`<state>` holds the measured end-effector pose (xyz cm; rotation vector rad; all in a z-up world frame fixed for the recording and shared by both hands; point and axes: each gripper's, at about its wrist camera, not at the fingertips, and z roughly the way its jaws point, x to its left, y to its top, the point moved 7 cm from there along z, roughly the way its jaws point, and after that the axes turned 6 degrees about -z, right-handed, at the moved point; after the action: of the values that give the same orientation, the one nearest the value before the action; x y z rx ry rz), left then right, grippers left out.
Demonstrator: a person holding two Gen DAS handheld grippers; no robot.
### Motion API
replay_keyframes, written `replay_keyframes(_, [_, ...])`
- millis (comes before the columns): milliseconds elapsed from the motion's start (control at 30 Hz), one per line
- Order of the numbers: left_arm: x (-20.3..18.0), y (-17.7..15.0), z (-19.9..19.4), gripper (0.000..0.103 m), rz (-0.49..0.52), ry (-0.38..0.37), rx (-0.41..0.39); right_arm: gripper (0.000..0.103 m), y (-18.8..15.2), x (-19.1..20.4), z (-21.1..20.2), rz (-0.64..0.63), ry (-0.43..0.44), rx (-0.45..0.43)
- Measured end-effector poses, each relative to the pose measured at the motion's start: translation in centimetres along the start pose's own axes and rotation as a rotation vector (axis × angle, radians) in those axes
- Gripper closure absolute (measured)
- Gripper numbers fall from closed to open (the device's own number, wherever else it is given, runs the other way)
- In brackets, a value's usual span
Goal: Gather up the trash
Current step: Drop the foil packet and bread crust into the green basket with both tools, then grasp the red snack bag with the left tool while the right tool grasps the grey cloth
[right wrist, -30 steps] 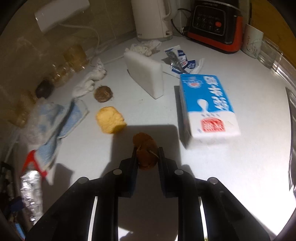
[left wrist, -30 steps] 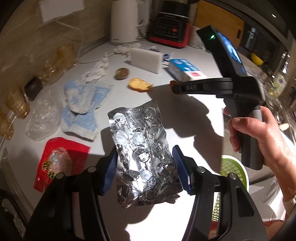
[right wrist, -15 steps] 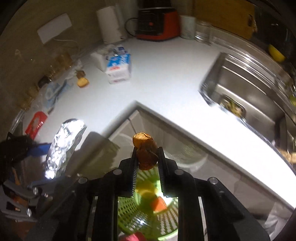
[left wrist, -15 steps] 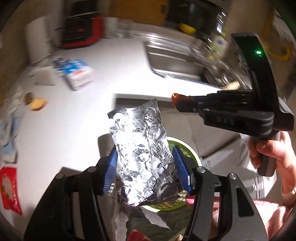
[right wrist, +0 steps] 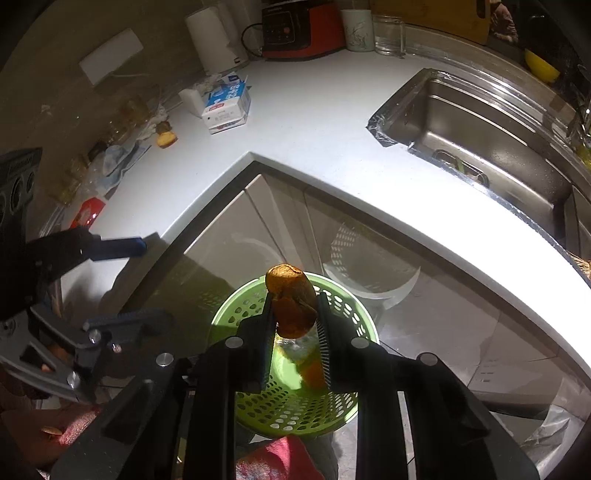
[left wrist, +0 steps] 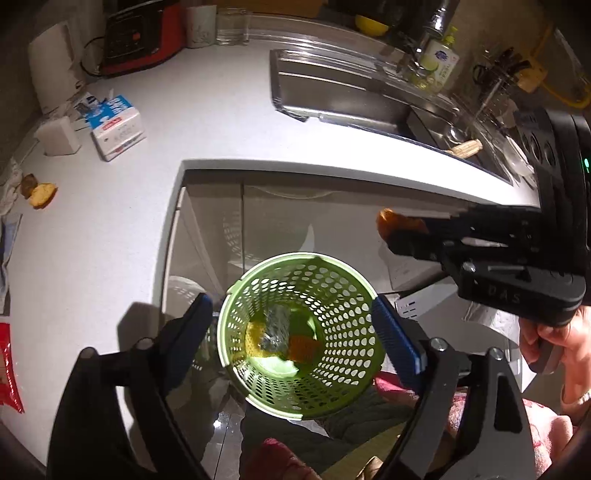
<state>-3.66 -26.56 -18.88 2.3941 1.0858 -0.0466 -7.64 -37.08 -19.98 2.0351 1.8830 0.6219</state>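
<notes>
The brown food scrap (right wrist: 291, 306) is pinched between the narrow black fingers of the right gripper (right wrist: 293, 325), held in the air right over the mouth of the green perforated bin (left wrist: 354, 365) that stands on the floor below the counter's edge. It is a lumpy, wrinkled, orange-brown piece, its top poking above the fingertips. Down in the bin lies a crumpled foil blister pack (left wrist: 275, 326) — silvery and creased — beside a yellow bit and an orange bit on the bottom.

The left gripper (left wrist: 291, 328) hangs over the same bin with its blue-padded jaws spread wide and nothing between them; the bin's rim shows in the gap. The right gripper comes in from the side, level, its handle gripped in the person's right hand (left wrist: 554, 339).

Around them runs a white L-shaped countertop (left wrist: 110, 240), smooth and brightly lit, with glossy grey cabinet doors under it that mirror the bin's holes. A steel sink (right wrist: 491, 136) is set into the far stretch. Back in the corner sit a blue-and-white milk carton (right wrist: 227, 105), lying on its side, a white block (left wrist: 59, 134), a yellowish crust (left wrist: 42, 191) next to a dark lump, a red wrapper (left wrist: 9, 365), a white kettle (right wrist: 214, 38) and a red-and-black appliance (right wrist: 299, 27) — all well apart from the bin.
</notes>
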Motion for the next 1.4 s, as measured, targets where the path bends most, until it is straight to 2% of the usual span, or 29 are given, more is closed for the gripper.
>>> replay_keyframes(167, [3.0,0.0,-1.1,0.015,-0.073,0.046,-0.027,0.079,-0.8,1.2,0.4,-0.036,0.05,0.03])
replay_keyframes(200, [3.5,0.0,-1.3,0.015,-0.087,0.053,-0.031,0.076,-1.0,1.4,0.5,-0.043,0.056,0.037])
replay_keyframes(233, [4.1,-0.1,-1.6,0.015,-0.103,0.06,-0.037,0.058,-1.1,1.6,0.5,-0.046,0.066,0.042])
replay_keyframes(267, [4.8,-0.3,-1.9,0.014,-0.12,0.066,-0.043,0.047,-1.2,1.9,0.5,-0.046,0.077,0.044])
replay_keyframes(300, [5.3,-0.5,-2.1,0.014,-0.13,0.073,-0.046,0.031,-1.1,2.0,0.4,-0.045,0.077,0.039])
replay_keyframes(333, [6.0,-0.6,-2.3,0.014,-0.141,0.084,-0.049,0.025,-0.9,2.2,0.4,-0.046,0.076,0.033])
replay_keyframes(400, [7.3,-0.9,-2.7,0.014,-0.163,0.116,-0.061,0.024,-0.3,2.7,0.3,-0.053,0.088,0.024])
replay_keyframes(533, [10.8,-1.3,-4.7,0.014,-0.225,0.176,-0.127,0.012,1.6,4.0,0.4,-0.079,0.091,0.006])
replay_keyframes(667, [15.8,-1.9,-7.8,0.014,-0.284,0.272,-0.218,0.007,4.2,6.3,1.1,-0.116,0.105,-0.01])
replay_keyframes(733, [19.0,-2.5,-9.5,0.014,-0.291,0.347,-0.255,0.006,5.8,8.1,1.7,-0.138,0.123,-0.016])
replay_keyframes(867, [24.9,-4.0,-12.0,0.01,-0.259,0.484,-0.285,0.005,8.8,12.0,3.4,-0.198,0.151,-0.023])
replay_keyframes(900, [26.1,-4.3,-12.3,0.01,-0.252,0.499,-0.285,0.005,9.5,12.9,3.8,-0.21,0.159,-0.025])
replay_keyframes(1067, [31.1,-6.0,-12.3,0.01,-0.218,0.502,-0.252,0.004,13.4,17.7,6.1,-0.263,0.201,-0.033])
replay_keyframes(1267, [33.5,-6.8,-10.2,0.01,-0.21,0.432,-0.212,0.004,17.1,23.4,9.5,-0.324,0.229,-0.031])
replay_keyframes(1400, [35.2,-6.4,-8.9,0.01,-0.24,0.393,-0.201,0.004,18.8,26.5,11.3,-0.348,0.246,-0.028])
